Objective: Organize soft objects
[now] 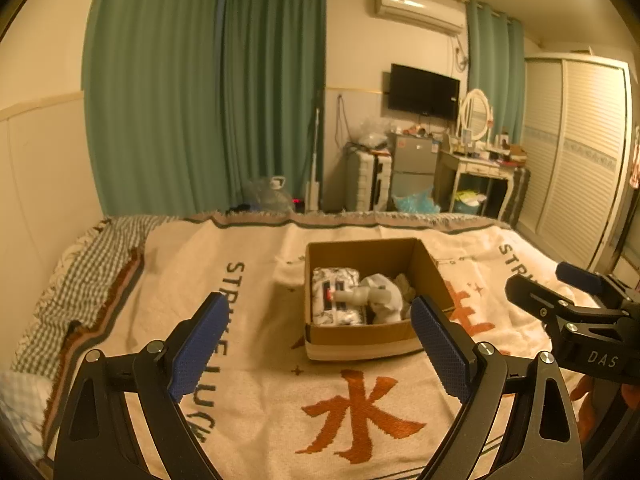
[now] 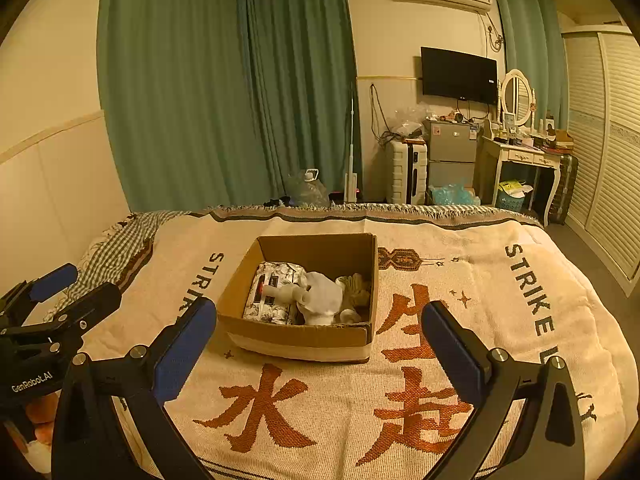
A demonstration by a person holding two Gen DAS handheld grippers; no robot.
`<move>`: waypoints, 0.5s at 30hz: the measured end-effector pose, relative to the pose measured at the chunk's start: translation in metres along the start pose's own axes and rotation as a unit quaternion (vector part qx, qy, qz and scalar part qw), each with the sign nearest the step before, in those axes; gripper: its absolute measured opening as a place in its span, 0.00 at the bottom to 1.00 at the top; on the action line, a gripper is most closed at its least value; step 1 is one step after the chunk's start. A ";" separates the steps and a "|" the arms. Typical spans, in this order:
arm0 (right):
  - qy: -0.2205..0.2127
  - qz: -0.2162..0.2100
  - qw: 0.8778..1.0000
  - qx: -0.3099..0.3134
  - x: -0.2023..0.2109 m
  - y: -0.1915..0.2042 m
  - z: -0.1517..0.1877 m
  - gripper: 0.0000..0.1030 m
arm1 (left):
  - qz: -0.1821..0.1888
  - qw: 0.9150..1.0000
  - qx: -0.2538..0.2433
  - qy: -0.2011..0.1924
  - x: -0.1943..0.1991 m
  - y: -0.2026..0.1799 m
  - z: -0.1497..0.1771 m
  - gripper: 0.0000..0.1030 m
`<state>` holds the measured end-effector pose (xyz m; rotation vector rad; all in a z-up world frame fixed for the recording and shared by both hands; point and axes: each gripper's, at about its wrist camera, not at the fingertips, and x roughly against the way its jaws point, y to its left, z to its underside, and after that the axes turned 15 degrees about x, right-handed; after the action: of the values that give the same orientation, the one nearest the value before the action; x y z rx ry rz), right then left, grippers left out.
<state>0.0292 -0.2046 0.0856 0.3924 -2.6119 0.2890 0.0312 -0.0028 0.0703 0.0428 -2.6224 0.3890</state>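
Cardboard box (image 2: 304,320) sits at 12 o'clock on the blanket (image 2: 500,312), already holding a patterned pack (image 2: 272,292) and white soft things (image 2: 324,300). Left gripper (image 1: 320,340) and right gripper (image 2: 320,344) hover empty with jaws apart; the task seems nearly finished.

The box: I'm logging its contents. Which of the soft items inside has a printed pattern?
The patterned pack at the cardboard box's left side; the white bundle beside it is plain.
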 end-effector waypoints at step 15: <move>0.003 0.001 1.000 0.000 -0.001 0.003 0.002 1.00 | 0.000 1.000 0.000 0.001 -0.003 0.005 -0.003 0.91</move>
<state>0.0286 -0.2023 0.0832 0.3892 -2.6068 0.2914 0.0346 0.0030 0.0704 0.0429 -2.6204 0.3880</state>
